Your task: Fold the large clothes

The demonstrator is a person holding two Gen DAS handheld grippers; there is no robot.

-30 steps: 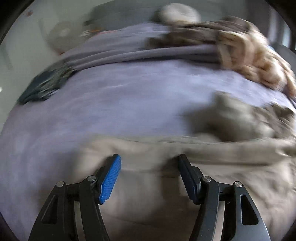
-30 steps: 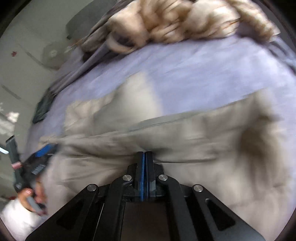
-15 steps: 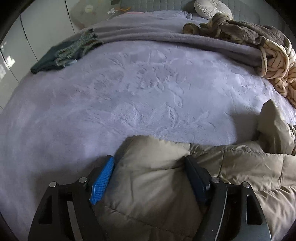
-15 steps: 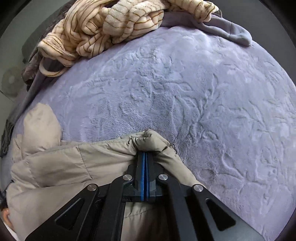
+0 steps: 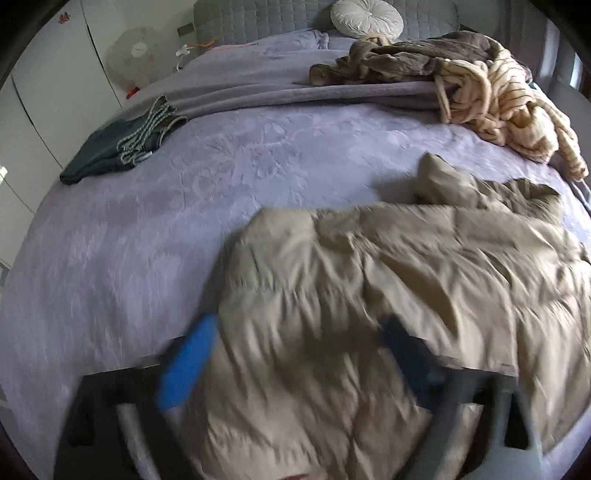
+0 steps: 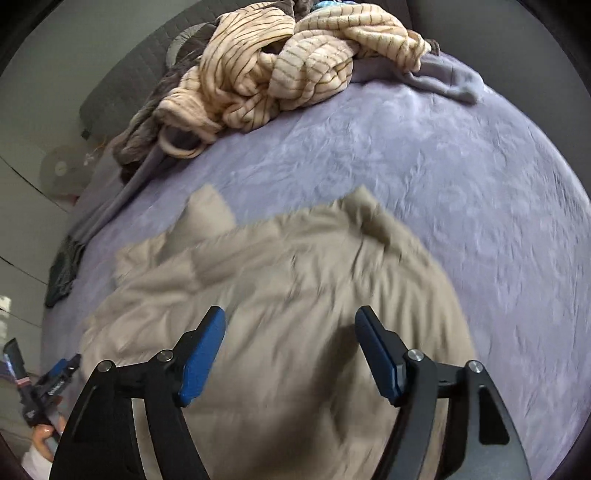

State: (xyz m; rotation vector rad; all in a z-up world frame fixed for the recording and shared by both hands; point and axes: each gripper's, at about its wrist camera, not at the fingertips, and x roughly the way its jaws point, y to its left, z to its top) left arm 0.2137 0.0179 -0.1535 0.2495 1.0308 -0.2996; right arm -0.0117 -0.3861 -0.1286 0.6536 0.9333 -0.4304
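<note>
A beige quilted puffer jacket (image 5: 388, 280) lies crumpled on the lilac bedspread (image 5: 221, 177); it also shows in the right wrist view (image 6: 280, 295). My left gripper (image 5: 295, 350) is open above the jacket's near edge, its blue pads blurred by motion, with fabric showing between the fingers. My right gripper (image 6: 290, 350) is open and empty above the jacket's near right part. The left gripper also shows at the far left of the right wrist view (image 6: 55, 376), held in a hand.
A striped cream robe (image 6: 280, 66) and a brown garment (image 5: 406, 59) are heaped at the back of the bed. A folded dark garment (image 5: 122, 147) lies at the left. A round white cushion (image 5: 365, 16), a grey headboard (image 5: 258, 18) and a fan (image 5: 136, 51) stand behind.
My right gripper has opened and let go of the jacket's corner. Both grippers have pulled back and up, so more of the jacket shows. The left gripper stays open.
</note>
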